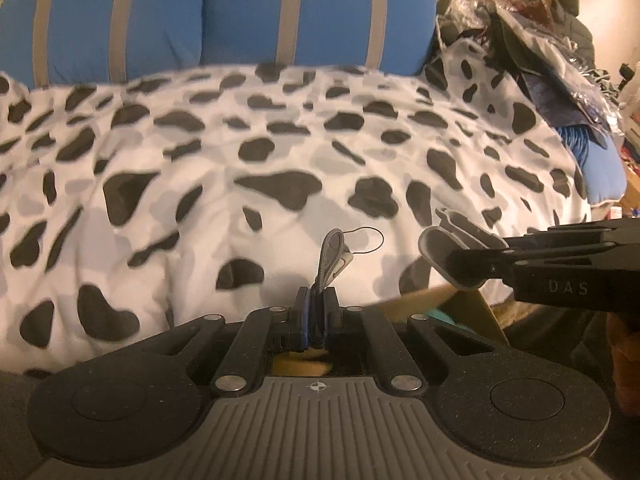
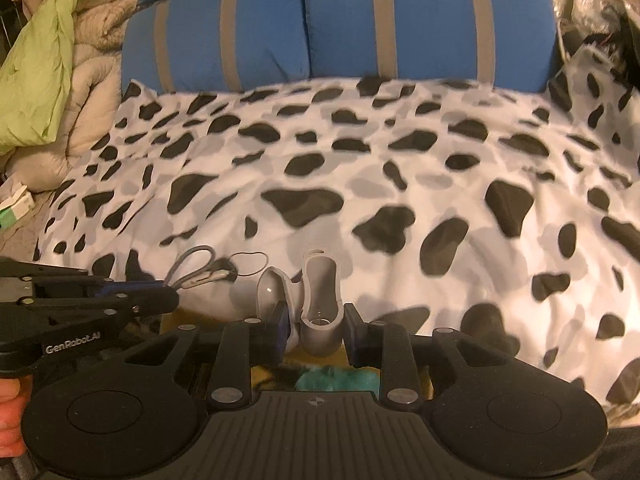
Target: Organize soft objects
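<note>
Between hand-held gripper point(image 2: 316, 328) pads: grey case point(image 2: 320, 300)

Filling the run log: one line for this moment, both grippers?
left gripper: shut on grey strap | right gripper: shut on open grey silicone case | both over spotted blanket

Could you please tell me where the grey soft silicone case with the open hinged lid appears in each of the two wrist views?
Left wrist view: grey soft silicone case at right of centre, clamped in the right gripper entering from the right.
Right wrist view: bottom centre, between that gripper's own fingers.
Shared landmark: the blue pillows with grey stripes beyond the spotted blanket.
</note>
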Available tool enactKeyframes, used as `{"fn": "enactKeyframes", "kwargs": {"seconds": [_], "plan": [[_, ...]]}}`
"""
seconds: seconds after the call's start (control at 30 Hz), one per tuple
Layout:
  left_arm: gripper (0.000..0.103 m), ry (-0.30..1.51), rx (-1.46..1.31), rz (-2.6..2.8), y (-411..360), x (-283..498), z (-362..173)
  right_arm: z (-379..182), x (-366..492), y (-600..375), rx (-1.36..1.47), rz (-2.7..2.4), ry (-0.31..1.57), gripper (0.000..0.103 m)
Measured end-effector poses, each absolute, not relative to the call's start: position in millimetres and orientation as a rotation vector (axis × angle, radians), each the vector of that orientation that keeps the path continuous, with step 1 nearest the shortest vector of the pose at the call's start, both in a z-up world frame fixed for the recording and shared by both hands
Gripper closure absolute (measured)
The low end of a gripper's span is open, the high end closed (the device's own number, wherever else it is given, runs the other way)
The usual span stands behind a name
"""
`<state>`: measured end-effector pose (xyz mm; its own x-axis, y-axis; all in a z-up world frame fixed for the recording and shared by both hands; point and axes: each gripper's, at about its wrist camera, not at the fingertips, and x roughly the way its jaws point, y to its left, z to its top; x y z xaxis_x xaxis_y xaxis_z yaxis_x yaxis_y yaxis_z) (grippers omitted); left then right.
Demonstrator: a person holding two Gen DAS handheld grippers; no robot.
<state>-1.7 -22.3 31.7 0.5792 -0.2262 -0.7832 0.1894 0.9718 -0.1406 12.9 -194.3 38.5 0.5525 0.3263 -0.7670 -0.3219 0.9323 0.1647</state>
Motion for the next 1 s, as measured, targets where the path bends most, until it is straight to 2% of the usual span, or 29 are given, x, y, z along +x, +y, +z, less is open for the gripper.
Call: {"fn": "enactKeyframes", "kwargs": {"seconds": [0.5,0.6,0.67,0.73,0.77,0.83,0.93,1.0], "plan": [[0.096,1.228,-0.084,-0.216,-16.8,5.4,-4.6,1.0,15.2,-178.1,0.014,0.47,1.209,0.071],[0.095,1.255,-0.103,-0.196,-13.0,6.9,-7.7,-3.0,13.6,-175.7,0.001,0.477,1.24,0.067],[0.086,1.269,-0.127,-0.183,-10.0,8.1,-9.0,-4.2,13.2,-176.9,-0.005,0.469,1.254,0.061],[0.058,1.277,-0.139,-0.168,-7.2,8.8,-10.3,-3.4,14.0,-178.1,-0.005,0.461,1.257,0.036],[0.054,1.279,-0.141,-0.163,-6.9,9.3,-10.2,-2.3,14.3,-179.3,-0.007,0.45,1.253,0.029],[0.035,1.285,-0.148,-0.154,-5.6,9.6,-10.7,-0.8,14.6,-181.9,-0.01,0.43,1.248,0.013],[0.024,1.303,-0.154,-0.127,-3.6,11.5,-13.0,-1.7,15.6,-186.3,-0.01,0.39,1.261,0.002],[0.023,1.316,-0.17,-0.105,-0.8,13.2,-15.5,-2.9,16.4,-189.7,-0.015,0.359,1.274,0.0]]}}
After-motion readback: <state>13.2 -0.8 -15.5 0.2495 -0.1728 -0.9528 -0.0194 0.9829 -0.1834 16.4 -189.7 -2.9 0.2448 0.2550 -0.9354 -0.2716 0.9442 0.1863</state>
